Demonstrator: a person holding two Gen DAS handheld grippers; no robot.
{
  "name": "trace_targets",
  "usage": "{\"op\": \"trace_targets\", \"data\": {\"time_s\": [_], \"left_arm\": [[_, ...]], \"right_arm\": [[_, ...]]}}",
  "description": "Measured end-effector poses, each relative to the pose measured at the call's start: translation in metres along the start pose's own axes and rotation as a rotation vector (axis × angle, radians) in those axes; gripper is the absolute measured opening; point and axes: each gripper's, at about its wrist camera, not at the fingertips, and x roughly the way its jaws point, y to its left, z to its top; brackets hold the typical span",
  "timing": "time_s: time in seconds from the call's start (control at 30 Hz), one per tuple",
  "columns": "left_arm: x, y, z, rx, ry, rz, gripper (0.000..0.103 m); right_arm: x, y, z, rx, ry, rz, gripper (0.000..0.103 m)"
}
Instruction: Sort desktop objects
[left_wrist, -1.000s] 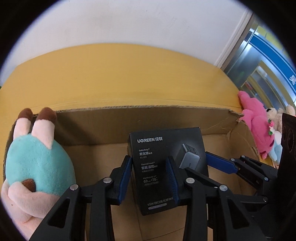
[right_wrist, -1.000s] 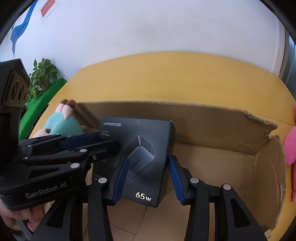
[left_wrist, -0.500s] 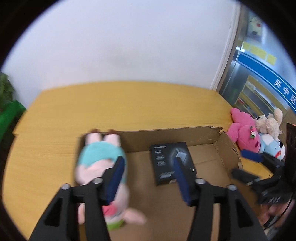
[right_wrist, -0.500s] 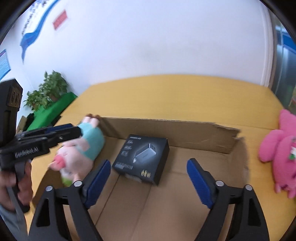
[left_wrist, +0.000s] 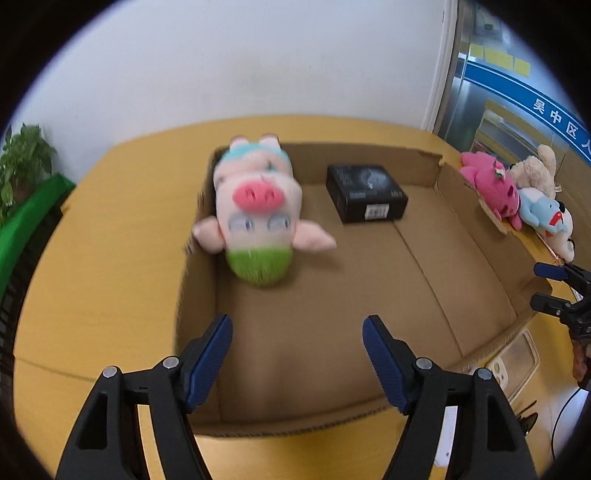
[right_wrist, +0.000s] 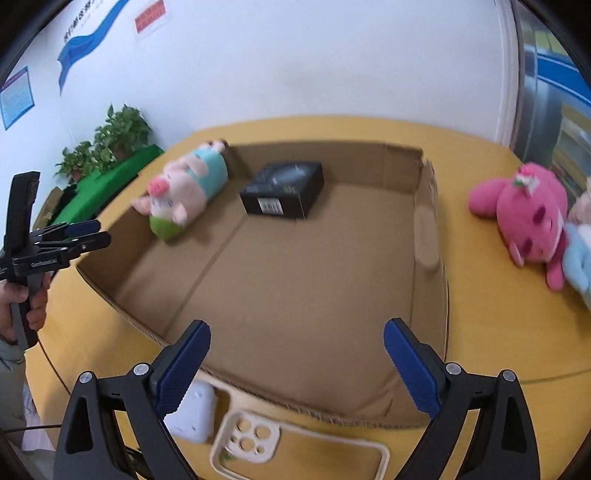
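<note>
1. Box (right_wrist: 428, 236): a shallow open cardboard tray sitting on the yellow table (right_wrist: 491, 325). I am using it as the landmark and reading it as the sorting bin, since two items are already lying inside it.

2. Pig (left_wrist: 258, 210): a plush toy lying in the box's far left corner, snout up, its head end pointing toward my cameras. It is leaning against the left wall, which I judge is keeping it from rolling.

3. Pack (right_wrist: 284, 190): a black charger carton lying flat on the box floor near the far wall, just right of the pig and apart from it.

4. Left gripper (left_wrist: 297, 354): jaws have just been opening and are standing wide, nothing between them. It is hanging over the box's near left part, well short of the pig.

5. Right gripper (right_wrist: 297, 363): jaws have just been opening and are standing very wide, also empty. It is hanging over the box's near edge, well short of the pack.

6. Pink plush (right_wrist: 524, 218): lying on the table outside the box's right wall, with a pale blue plush (left_wrist: 546, 214) touching it. I am judging these as waiting to be sorted.

7. Case (right_wrist: 295, 448): a cream phone case lying on the table just outside the box's near wall, beside a white block (right_wrist: 194, 415). Both are sitting closest to my right gripper, so I am treating them as likely next picks.
</note>
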Motion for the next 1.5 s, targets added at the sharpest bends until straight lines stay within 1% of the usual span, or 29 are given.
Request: {"op": "trace_targets", "data": {"time_s": [0.07,0.13,0.17,0.3,0.4,0.43,0.47,0.5,0.6,0.67,0.7,0.8,0.87,0.9,0.97,1.0,1.03,1.07,1.1,1.13,1.17,1.2,1.27,1.3,1.33,1.37,1.4,1.43,1.5], "left_arm": [[0.004,-0.003,-0.010,0.009,0.017,0.015,0.073],[0.007,-0.003,-0.018,-0.004,0.052,0.017,0.073],[0.007,-0.002,-0.024,-0.013,0.061,0.006,0.073],[0.003,-0.002,-0.029,-0.017,0.051,-0.001,0.073],[-0.002,0.000,-0.026,-0.011,0.044,0.037,0.073],[-0.008,-0.001,-0.025,-0.004,0.025,0.064,0.073],[-0.014,-0.001,-0.024,0.000,0.011,0.075,0.073],[-0.026,-0.004,-0.021,0.006,-0.024,0.092,0.073],[-0.060,-0.013,-0.016,0.016,-0.128,0.128,0.073],[-0.082,-0.026,-0.016,0.017,-0.188,0.142,0.075],[-0.090,-0.032,-0.017,0.019,-0.210,0.135,0.078],[-0.110,-0.056,-0.024,0.053,-0.263,0.099,0.078],[-0.121,-0.069,-0.030,0.067,-0.298,0.054,0.078],[-0.126,-0.075,-0.033,0.071,-0.306,0.029,0.078],[-0.129,-0.083,-0.036,0.072,-0.310,0.018,0.078],[-0.130,-0.086,-0.038,0.073,-0.309,0.015,0.078],[-0.129,-0.088,-0.039,0.071,-0.303,0.014,0.075],[-0.128,-0.089,-0.039,0.067,-0.294,0.006,0.067],[-0.127,-0.091,-0.041,0.065,-0.275,-0.015,0.030],[-0.123,-0.092,-0.041,0.071,-0.237,-0.057,0.003],[-0.121,-0.093,-0.041,0.066,-0.210,-0.083,0.004],[-0.121,-0.095,-0.043,0.062,-0.210,-0.085,0.004],[-0.124,-0.098,-0.045,0.063,-0.233,-0.050,0.005],[-0.125,-0.100,-0.046,0.063,-0.242,-0.031,0.018],[-0.127,-0.102,-0.047,0.059,-0.248,-0.020,0.042],[-0.128,-0.102,-0.048,0.054,-0.257,-0.015,0.055],[-0.131,-0.103,-0.049,0.048,-0.275,-0.013,0.073],[-0.134,-0.103,-0.051,0.043,-0.301,-0.010,0.075],[-0.135,-0.103,-0.052,0.041,-0.316,-0.011,0.075]], "right_arm": [[0.006,-0.007,-0.011,0.003,0.025,-0.052,0.096],[-0.002,-0.019,-0.015,0.033,-0.004,-0.044,0.096],[-0.002,-0.022,-0.016,0.031,0.002,-0.042,0.094],[-0.002,-0.025,-0.016,0.015,-0.003,-0.069,0.094],[-0.004,-0.025,-0.015,0.025,0.014,-0.090,0.094],[-0.005,-0.022,-0.013,0.027,0.026,-0.107,0.094],[-0.006,-0.020,-0.009,0.022,0.030,-0.123,0.094],[-0.011,-0.014,-0.008,0.013,0.022,-0.140,0.094],[-0.038,0.010,-0.006,-0.030,-0.043,-0.116,0.096],[-0.055,0.028,-0.008,-0.062,-0.094,-0.129,0.099],[-0.062,0.035,-0.009,-0.073,-0.112,-0.133,0.099],[-0.079,0.056,-0.014,-0.103,-0.166,-0.148,0.100],[-0.085,0.067,-0.019,-0.132,-0.174,-0.151,0.100],[-0.088,0.073,-0.022,-0.149,-0.181,-0.166,0.100],[-0.092,0.080,-0.028,-0.167,-0.192,-0.184,0.100],[-0.095,0.083,-0.031,-0.169,-0.198,-0.178,0.097],[-0.097,0.083,-0.032,-0.168,-0.202,-0.171,0.090],[-0.099,0.084,-0.035,-0.164,-0.201,-0.156,0.084],[-0.099,0.085,-0.036,-0.164,-0.190,-0.144,0.066],[-0.099,0.085,-0.038,-0.163,-0.182,-0.140,0.049],[-0.098,0.085,-0.039,-0.159,-0.173,-0.139,0.043],[-0.098,0.085,-0.040,-0.155,-0.170,-0.139,0.041],[-0.100,0.084,-0.043,-0.146,-0.171,-0.130,0.042],[-0.102,0.083,-0.044,-0.138,-0.176,-0.122,0.045],[-0.103,0.082,-0.045,-0.133,-0.180,-0.120,0.055],[-0.104,0.081,-0.046,-0.128,-0.186,-0.117,0.063],[-0.106,0.080,-0.046,-0.129,-0.195,-0.115,0.077],[-0.106,0.080,-0.047,-0.133,-0.201,-0.115,0.084],[-0.108,0.080,-0.048,-0.141,-0.201,-0.122,0.084]]}}
